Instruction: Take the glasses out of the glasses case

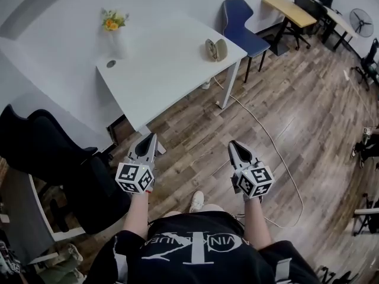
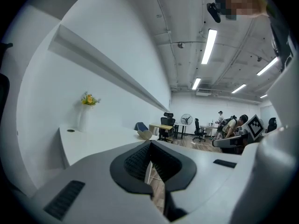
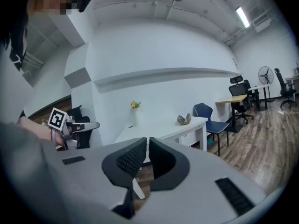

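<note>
A white surface (image 1: 166, 64) stands at twelve o'clock on the wood floor, with a flower vase (image 1: 116, 40) towards ten o'clock. The left gripper (image 1: 150, 138) hangs short of it, fingers pressed together on nothing. The glasses case (image 1: 216, 49) sits, seemingly ajar, near the two o'clock corner. The right gripper (image 1: 235, 145), likewise closed and empty, looks merely carried for the approach.

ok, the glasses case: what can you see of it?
The glasses case is a small beige-grey clamshell, open, with its two rounded halves spread apart and standing up off the surface. It sits near the corner of the white table closest to the blue chair. It touches only the tabletop, and nothing else is close to it. It is too small to tell whether glasses are inside.
</note>
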Demonstrator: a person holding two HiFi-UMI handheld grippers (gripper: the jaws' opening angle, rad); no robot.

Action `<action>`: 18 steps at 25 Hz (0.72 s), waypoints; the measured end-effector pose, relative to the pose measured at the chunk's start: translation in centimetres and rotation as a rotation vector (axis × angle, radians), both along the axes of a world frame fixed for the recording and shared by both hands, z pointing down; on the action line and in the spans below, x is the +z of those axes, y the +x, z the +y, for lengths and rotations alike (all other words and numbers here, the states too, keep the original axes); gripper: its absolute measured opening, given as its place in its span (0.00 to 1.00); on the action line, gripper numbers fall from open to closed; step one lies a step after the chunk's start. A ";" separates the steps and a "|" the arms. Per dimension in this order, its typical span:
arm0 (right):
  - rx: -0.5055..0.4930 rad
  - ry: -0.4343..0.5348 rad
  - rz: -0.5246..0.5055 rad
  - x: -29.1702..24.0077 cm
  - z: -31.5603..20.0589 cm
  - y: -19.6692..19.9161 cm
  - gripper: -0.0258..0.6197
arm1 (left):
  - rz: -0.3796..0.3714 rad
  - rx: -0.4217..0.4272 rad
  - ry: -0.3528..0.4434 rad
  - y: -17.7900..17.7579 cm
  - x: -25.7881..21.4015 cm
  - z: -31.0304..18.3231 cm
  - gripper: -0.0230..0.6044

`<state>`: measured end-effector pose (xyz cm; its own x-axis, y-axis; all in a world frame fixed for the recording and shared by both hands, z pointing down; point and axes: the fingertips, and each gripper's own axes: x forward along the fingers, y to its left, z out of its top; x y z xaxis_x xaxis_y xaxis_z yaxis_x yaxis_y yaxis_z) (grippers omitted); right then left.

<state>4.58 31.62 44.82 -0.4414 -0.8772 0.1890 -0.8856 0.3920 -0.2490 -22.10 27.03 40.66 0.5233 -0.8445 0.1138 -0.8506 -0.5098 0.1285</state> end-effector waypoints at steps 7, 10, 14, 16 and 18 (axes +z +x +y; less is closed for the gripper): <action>0.052 0.006 -0.057 0.9 -5.5 2.8 0.10 | 0.000 0.006 -0.002 1.8 1.7 -5.1 0.06; 0.052 -0.001 -0.080 1.0 -6.7 3.5 0.14 | 0.010 0.004 0.004 2.4 1.6 -6.7 0.06; 0.068 -0.009 -0.100 0.8 -7.6 4.7 0.26 | 0.010 0.026 0.010 3.7 1.4 -8.2 0.06; 0.086 -0.013 -0.110 1.0 -7.8 5.5 0.29 | 0.013 0.030 0.004 4.1 1.6 -8.9 0.06; 0.107 -0.019 -0.125 1.3 -8.2 6.4 0.31 | 0.014 0.034 -0.002 4.6 2.0 -9.7 0.06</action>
